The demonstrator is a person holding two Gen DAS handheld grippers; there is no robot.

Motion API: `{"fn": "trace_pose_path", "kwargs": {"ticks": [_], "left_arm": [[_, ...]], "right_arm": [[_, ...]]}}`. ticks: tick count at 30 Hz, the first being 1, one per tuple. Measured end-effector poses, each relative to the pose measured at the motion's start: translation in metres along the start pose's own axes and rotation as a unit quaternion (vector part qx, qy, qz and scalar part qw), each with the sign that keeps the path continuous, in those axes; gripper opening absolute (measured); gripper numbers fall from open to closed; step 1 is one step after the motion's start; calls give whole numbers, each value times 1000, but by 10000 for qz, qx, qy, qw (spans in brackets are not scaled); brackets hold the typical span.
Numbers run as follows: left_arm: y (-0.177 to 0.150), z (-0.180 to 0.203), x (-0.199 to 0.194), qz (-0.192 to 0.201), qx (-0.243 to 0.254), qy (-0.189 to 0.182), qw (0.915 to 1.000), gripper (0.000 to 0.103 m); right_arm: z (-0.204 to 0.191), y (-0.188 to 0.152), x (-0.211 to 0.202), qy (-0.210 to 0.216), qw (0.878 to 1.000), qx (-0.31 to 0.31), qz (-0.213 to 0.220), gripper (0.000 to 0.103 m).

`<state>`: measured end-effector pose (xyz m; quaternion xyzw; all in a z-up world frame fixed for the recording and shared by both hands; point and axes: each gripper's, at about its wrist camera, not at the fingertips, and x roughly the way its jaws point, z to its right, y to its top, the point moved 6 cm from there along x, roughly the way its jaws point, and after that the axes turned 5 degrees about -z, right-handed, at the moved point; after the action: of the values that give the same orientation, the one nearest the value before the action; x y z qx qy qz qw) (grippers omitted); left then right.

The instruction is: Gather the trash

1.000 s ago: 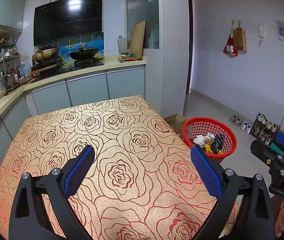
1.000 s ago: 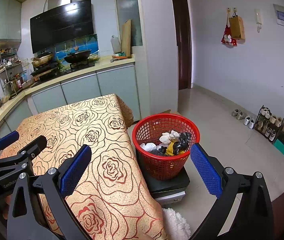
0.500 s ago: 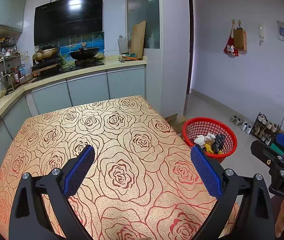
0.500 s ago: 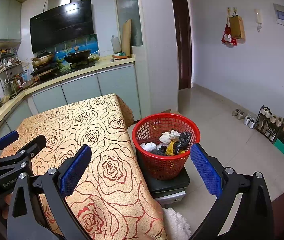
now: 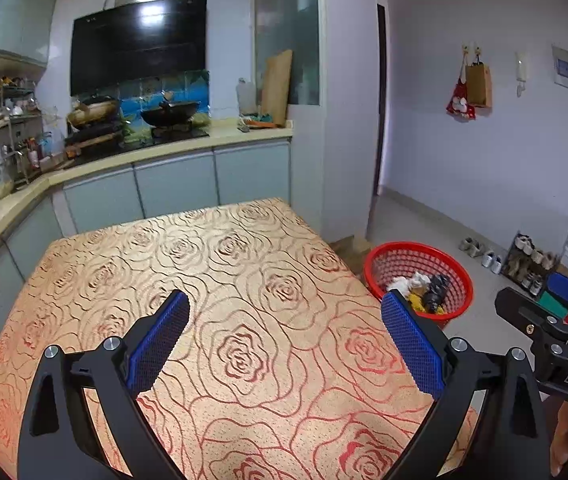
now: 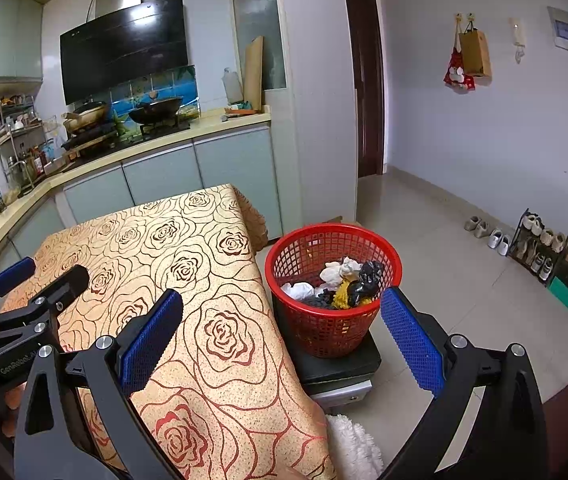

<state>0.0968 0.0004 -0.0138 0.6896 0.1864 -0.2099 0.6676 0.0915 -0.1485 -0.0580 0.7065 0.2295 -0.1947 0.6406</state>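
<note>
A red mesh basket (image 6: 329, 338) stands on a dark stool beside the table's right edge; it also shows in the left wrist view (image 5: 379, 264). It holds crumpled trash (image 6: 339, 286) in white, yellow and black. My left gripper (image 5: 284, 340) is open and empty above the rose-patterned tablecloth (image 5: 224, 280). My right gripper (image 6: 282, 328) is open and empty, over the table's right edge and close to the basket. No loose trash shows on the cloth.
Kitchen counter with woks and a stove (image 5: 168, 120) runs behind the table. A shoe rack (image 6: 539, 244) and shoes line the right wall. A white fluffy mat (image 6: 353, 446) lies under the stool. A doorway (image 6: 367, 100) opens at the back.
</note>
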Motion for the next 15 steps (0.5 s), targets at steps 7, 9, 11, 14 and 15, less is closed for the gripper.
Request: {"fn": "trace_pose_path", "kwargs": {"ticks": [7,9,11,14,15], "left_arm": [[-6,-1,8,-204,-60,-65,9998,93],[-7,0,11,-276,-42,-135,9995,93],[-9,1,11,-300,5,-88,9995,93],[-10,2,12,-328,39,-122,9994,93],[-10,1,13,-340,31,-113,9994,93]], "right_arm": [[2,-1,4,25,10000,40,-42,96],[3,-1,6,39,10000,38,-63,96],[1,-2,7,57,9999,29,-83,96],[-1,-3,10,77,9999,17,-110,96],[-2,-2,10,86,9999,16,-116,96]]}}
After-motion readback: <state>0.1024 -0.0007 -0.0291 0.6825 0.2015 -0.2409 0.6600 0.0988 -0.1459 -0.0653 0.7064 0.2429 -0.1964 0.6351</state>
